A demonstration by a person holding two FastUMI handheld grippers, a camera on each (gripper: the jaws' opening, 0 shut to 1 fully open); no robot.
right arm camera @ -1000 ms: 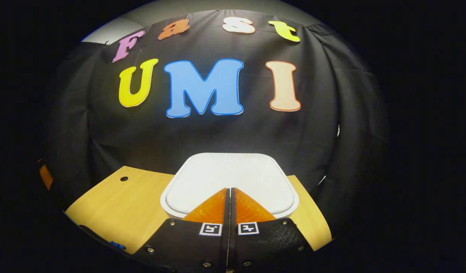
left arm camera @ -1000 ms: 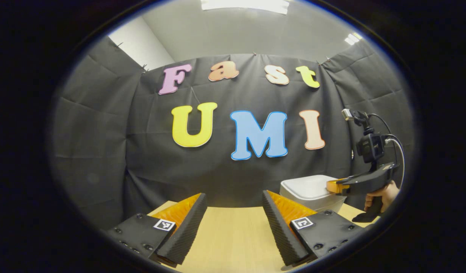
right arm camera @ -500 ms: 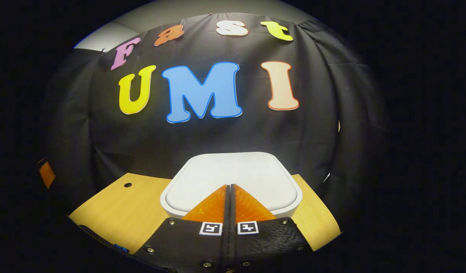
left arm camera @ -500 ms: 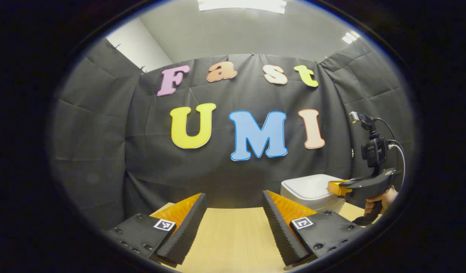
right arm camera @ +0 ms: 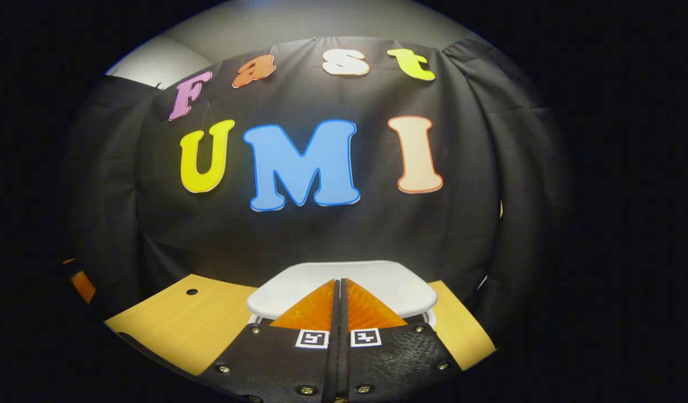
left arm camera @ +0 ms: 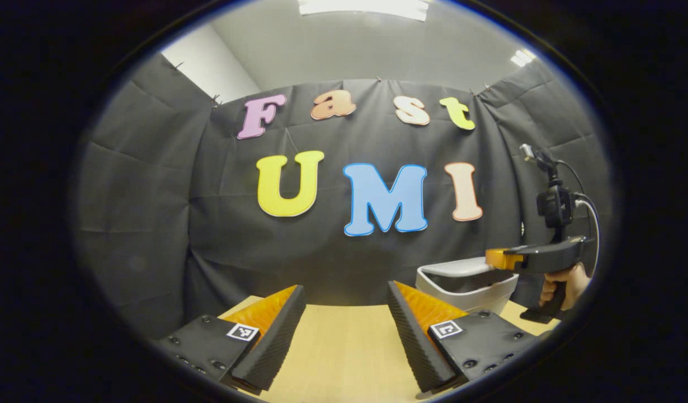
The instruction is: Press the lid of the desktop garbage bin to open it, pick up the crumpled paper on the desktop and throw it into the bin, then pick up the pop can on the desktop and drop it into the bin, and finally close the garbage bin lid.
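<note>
A white desktop bin (left arm camera: 471, 299) stands at the back right of the wooden table (left arm camera: 344, 352). Its lid (left arm camera: 458, 265) sits lifted, with a dark gap showing between lid and rim. In the left gripper view my right gripper (left arm camera: 492, 258), held by a hand (left arm camera: 568, 279), hovers level over the lid's near edge. In the right gripper view the right gripper (right arm camera: 337, 281) is shut with nothing between its fingers, and the raised lid (right arm camera: 377, 288) lies just beyond its tips. My left gripper (left arm camera: 344, 288) stands open low over the table, holding nothing.
The black cloth wall hangs close behind the bin and around the table. A small round hole (right arm camera: 192, 291) is in the tabletop left of the bin. The table's front right edge (right arm camera: 467, 347) runs close beside the bin.
The right gripper has lifted off the lid and levelled out. The lid, flat and closed before, has sprung up and shows a dark gap. The left gripper has stayed put.
</note>
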